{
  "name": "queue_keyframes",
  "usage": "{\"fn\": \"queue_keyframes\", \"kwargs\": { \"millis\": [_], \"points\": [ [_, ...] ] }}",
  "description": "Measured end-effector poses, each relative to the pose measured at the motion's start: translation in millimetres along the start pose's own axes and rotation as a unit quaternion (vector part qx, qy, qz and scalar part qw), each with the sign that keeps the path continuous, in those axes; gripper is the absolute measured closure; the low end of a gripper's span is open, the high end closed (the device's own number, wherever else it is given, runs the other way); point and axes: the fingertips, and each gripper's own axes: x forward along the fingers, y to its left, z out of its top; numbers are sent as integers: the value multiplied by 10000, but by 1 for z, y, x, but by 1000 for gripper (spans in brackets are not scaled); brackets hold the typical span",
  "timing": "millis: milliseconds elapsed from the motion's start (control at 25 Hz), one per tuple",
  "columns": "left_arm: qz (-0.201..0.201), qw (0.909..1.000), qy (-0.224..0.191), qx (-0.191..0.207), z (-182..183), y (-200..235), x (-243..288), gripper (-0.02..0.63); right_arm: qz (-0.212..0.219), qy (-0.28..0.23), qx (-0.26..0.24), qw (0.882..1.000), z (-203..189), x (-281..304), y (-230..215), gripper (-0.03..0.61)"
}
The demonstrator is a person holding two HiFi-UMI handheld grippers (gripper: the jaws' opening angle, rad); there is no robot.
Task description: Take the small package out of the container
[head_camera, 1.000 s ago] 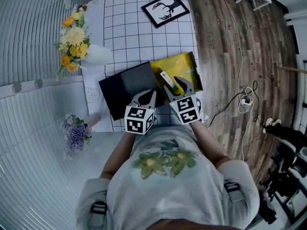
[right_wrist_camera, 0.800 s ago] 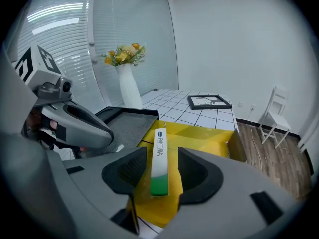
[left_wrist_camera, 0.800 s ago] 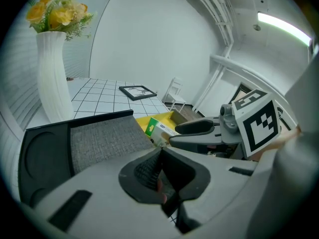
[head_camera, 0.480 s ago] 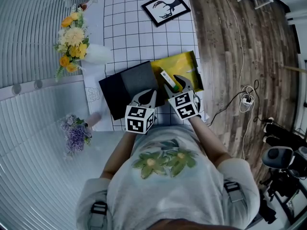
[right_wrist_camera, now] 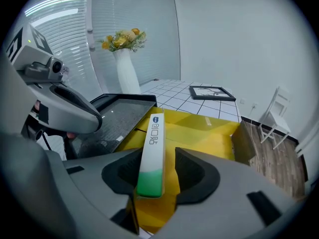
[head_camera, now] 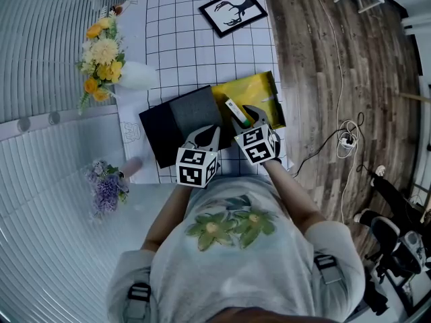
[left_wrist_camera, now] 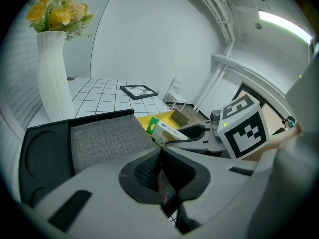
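Right gripper (right_wrist_camera: 157,149) straddling the small package (right_wrist_camera: 155,128)
Its jaws are standing apart around the package (a sliver of yellow is showing beside one pad), which is lying in the yellow container (right_wrist_camera: 209,133) at the tabletop's (head_camera: 182,39) right edge. The left gripper's (left_wrist_camera: 162,147) jaws are pressing together, empty, over the dark tray (head_camera: 158,130).

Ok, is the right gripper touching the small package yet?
Touching. The right gripper view shows the small package against one pad of the right gripper, with a yellow gap before the other.
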Motion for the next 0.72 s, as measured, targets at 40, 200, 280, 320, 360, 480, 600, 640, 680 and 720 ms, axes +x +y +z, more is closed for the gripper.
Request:
{"fn": "queue_keyframes", "kwargs": {
  "millis": [40, 200, 280, 320, 360, 480, 600, 640, 680, 720],
  "points": [
    [6, 10000, -1, -1, 0, 0, 0, 606, 9, 9, -14, 10000, 0, 0, 0, 405],
    [24, 10000, 12, 8, -1, 0, -1, 606, 35, 82, -90, 9999, -2, 2, 2, 407],
    [28, 10000, 19, 13, -1, -1, -1, 606, 42, 134, -133, 9998, -3, 3, 3, 407],
    [31, 10000, 17, 15, -1, -1, -2, 606, 38, 155, -160, 9997, -3, 4, 3, 411],
    [34, 10000, 15, 19, -1, -1, -2, 606, 33, 171, -187, 9997, -3, 4, 3, 416],
    [46, 10000, 20, 45, -1, -2, -2, 606, 24, 194, -264, 9995, -4, 5, 4, 438],
    [69, 9999, 30, 116, -2, -3, -2, 606, 34, 212, -330, 9992, -5, 5, 4, 456],
    [70, 9999, 30, 135, -1, -3, -2, 606, 38, 220, -358, 9991, -5, 5, 4, 460],
    [68, 9999, 28, 145, -1, -4, -3, 606, 41, 232, -390, 9990, -6, 5, 5, 468],
    [64, 9999, 23, 150, -1, -4, -3, 606, 44, 245, -420, 9988, -6, 5, 5, 480]
  ]
}}
